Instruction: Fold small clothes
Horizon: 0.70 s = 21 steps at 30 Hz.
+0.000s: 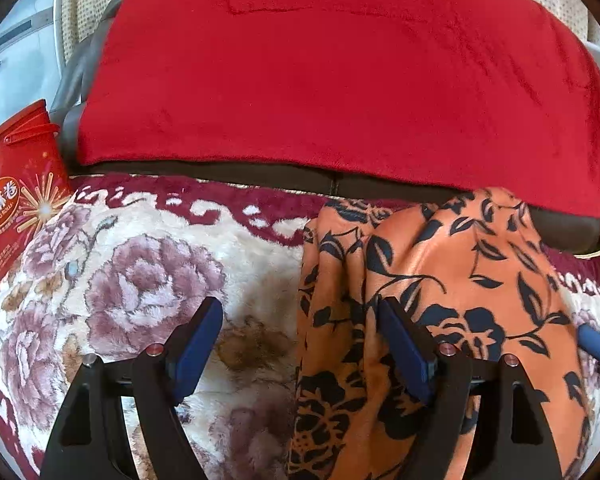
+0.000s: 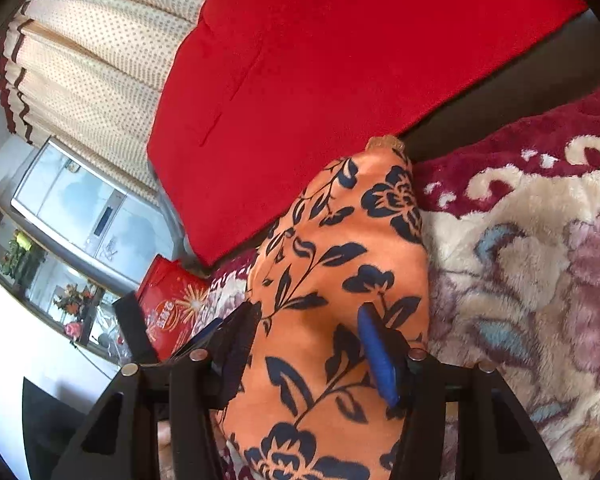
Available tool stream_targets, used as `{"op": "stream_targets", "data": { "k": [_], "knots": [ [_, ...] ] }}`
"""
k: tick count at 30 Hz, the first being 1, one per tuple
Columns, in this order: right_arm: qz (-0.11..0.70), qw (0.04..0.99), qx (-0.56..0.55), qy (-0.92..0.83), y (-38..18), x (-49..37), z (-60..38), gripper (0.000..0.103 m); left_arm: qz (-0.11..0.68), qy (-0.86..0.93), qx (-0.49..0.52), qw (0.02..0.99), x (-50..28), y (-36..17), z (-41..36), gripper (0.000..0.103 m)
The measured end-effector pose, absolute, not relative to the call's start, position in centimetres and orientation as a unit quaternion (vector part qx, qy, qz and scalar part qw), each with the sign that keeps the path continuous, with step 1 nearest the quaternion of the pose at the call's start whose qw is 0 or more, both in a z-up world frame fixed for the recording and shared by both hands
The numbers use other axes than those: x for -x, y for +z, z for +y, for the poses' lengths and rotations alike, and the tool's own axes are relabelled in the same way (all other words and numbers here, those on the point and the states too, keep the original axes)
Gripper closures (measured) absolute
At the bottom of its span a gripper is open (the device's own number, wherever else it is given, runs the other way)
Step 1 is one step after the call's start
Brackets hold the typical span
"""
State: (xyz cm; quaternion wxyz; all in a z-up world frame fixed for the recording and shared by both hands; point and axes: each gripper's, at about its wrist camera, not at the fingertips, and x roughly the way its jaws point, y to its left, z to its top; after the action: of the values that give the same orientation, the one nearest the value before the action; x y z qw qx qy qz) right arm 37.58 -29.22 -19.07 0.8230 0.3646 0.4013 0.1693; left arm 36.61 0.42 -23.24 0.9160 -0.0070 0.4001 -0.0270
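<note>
Orange floral garment [image 1: 439, 300] on plush blanket [image 1: 140, 280], lower end cut off, left gripper [image 1: 301, 344] fingers wide, right gripper [image 2: 307, 344] fingers wide astride the garment's fold, red box [image 1: 12, 208] partly hidden.

Bright, warm daylight in both views.
We see strong fisheye bending and dark corners; the red cover [image 1: 339, 80] looks oversaturated, and the edges go soft.

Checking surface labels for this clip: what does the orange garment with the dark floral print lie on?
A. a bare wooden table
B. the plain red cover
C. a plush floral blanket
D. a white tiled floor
C: the orange garment lies on the plush floral blanket; only its far end reaches the edge of the red cover behind.
</note>
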Motion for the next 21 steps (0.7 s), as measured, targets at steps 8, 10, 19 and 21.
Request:
{"op": "stream_targets", "data": {
  "k": [8,10,19,21],
  "knots": [
    [0.426,0.804,-0.38,0.166,-19.9,-37.8,-29.2,0.046,0.396,-0.031,-0.092,0.913,-35.4,-24.2,-2.3,0.022],
    [0.422,0.798,-0.396,0.169,-19.7,-37.3,-29.8,0.046,0.398,-0.028,-0.08,0.914,-35.5,-24.1,-1.9,0.021],
    [0.454,0.791,-0.366,0.188,-18.9,-33.7,-29.3,0.045,0.38,-0.039,-0.015,0.924,-33.0,-21.8,0.7,0.02],
    [0.458,0.794,-0.349,0.196,-18.9,-33.4,-28.9,0.045,0.376,-0.05,0.0,0.925,-32.1,-21.2,1.1,0.019]
  ]
}}
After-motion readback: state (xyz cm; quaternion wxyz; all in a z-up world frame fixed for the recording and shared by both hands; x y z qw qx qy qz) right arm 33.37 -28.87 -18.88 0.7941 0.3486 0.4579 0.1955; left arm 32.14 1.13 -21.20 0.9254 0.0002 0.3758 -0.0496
